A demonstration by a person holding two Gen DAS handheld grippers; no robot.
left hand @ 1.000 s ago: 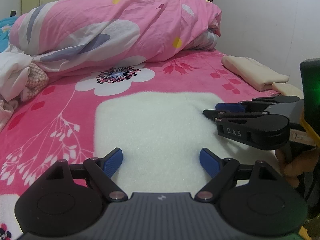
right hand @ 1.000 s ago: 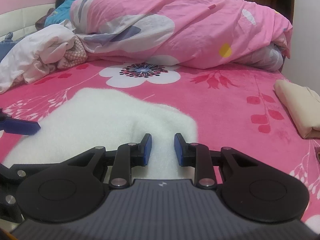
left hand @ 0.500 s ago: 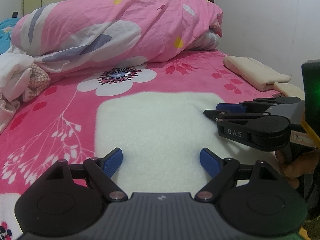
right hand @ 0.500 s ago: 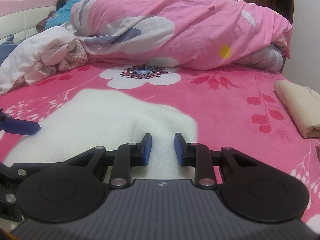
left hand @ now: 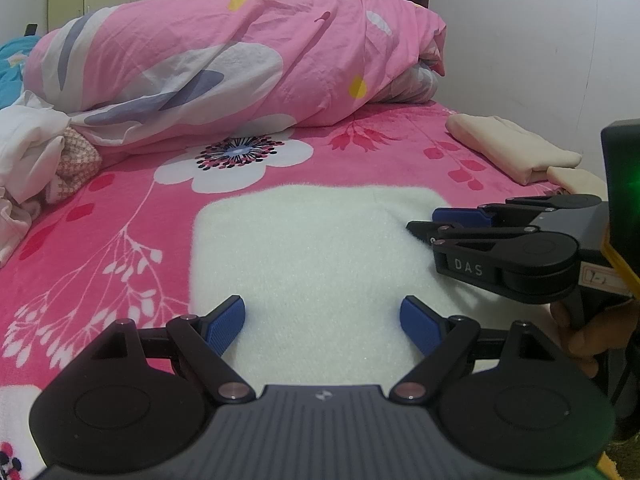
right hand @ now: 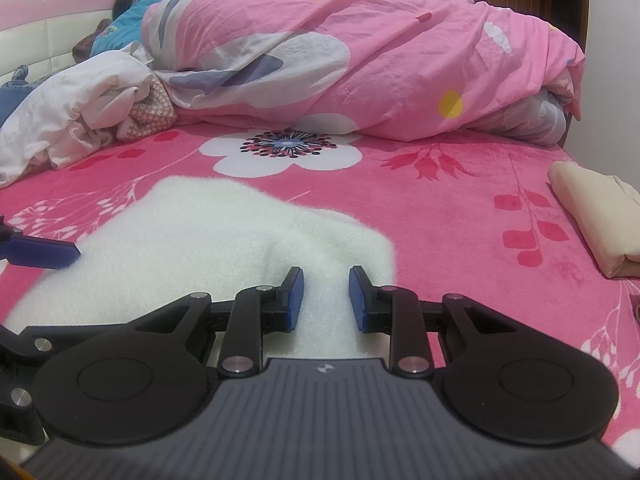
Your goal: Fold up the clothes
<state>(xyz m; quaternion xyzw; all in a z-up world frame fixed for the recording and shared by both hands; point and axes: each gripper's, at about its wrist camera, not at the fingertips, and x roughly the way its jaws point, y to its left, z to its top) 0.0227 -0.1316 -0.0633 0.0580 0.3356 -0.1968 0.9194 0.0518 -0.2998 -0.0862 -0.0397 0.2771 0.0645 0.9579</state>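
The white fleece cloth (left hand: 316, 252) is lying flat on the bed (left hand: 100, 240), directly ahead of and under both tools. The left hand-held gripper (left hand: 322, 318) is standing with its jaws wide apart over the near edge of the cloth, and nothing is between the pads. The right hand-held gripper (right hand: 325, 298) is keeping its jaws narrow over the cloth's near right corner; a ridge of fleece seems to be rising between the blue pads, but I cannot tell if they are pressing on it. The cloth is looking about as wide as it is deep, so I cannot name a long axis, and it is stretching away from both tools. I judge that both are equally near. Further ahead a rolled pink quilt (left hand: 240, 64) is lying across the bed, well apart. To the right of the right hand-held gripper, folded cream clothes (right hand: 592, 216) are waiting near the wall.
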